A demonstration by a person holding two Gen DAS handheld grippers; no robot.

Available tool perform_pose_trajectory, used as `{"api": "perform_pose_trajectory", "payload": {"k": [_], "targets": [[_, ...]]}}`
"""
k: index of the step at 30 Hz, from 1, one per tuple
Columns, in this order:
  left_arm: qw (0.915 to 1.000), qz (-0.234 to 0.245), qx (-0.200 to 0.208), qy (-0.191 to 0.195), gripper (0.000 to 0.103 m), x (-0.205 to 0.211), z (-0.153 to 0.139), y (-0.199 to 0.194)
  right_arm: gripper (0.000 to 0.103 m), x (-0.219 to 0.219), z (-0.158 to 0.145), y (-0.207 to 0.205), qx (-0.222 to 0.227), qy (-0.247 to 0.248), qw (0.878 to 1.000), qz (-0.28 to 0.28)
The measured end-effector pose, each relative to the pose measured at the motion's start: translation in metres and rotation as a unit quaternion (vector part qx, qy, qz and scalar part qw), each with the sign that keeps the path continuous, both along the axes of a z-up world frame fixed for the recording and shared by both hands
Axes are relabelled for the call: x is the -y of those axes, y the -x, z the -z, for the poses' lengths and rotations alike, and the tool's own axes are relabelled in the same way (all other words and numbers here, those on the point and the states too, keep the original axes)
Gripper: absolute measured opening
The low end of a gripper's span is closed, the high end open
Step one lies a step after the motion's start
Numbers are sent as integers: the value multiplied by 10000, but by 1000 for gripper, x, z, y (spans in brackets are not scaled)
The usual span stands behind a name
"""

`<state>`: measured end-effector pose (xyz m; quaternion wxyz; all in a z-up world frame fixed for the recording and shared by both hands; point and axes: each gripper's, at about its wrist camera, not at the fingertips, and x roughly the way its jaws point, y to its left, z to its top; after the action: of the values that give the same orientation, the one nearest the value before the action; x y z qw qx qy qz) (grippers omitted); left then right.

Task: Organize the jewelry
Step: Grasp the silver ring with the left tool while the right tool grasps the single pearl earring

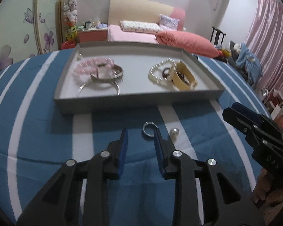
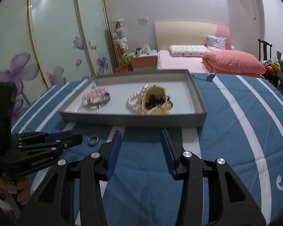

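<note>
A grey tray (image 1: 134,103) sits on the blue striped cloth and holds a pink bead bracelet (image 1: 92,66), silver bangles (image 1: 107,75), a white pearl string (image 1: 158,71) and a wide beige cuff (image 1: 184,77). A silver ring (image 1: 150,129) and a pearl earring (image 1: 174,131) lie on the cloth in front of the tray. My left gripper (image 1: 140,133) is open and empty, its right finger (image 1: 158,141) just beside the ring. My right gripper (image 2: 140,135) is open and empty before the tray (image 2: 134,120). The ring (image 2: 93,139) also shows in the right wrist view.
The blue cloth with white stripes (image 1: 37,131) covers the table. The right gripper's body (image 1: 254,130) sits at the right of the left wrist view. A pink bed (image 2: 207,62) and wardrobe doors (image 2: 47,47) stand behind the table.
</note>
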<state>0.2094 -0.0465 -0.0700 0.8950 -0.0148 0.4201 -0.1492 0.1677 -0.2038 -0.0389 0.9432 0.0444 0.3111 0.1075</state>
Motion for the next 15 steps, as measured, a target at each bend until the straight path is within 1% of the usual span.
{"api": "perform_pose_trajectory", "payload": {"k": [3,8,15], "targets": [[9999,80,-89,-94,29,8,6,-1,45,-2,3,2,-61,45,10000,-12],[9995,146,-183,-192,29,16,13,-4,45,3,5,1,-149,-41,9999,39],[9991,181,-158,-346,29,26,13,-13,45,4,7,1,-186,-91,9998,56]]}}
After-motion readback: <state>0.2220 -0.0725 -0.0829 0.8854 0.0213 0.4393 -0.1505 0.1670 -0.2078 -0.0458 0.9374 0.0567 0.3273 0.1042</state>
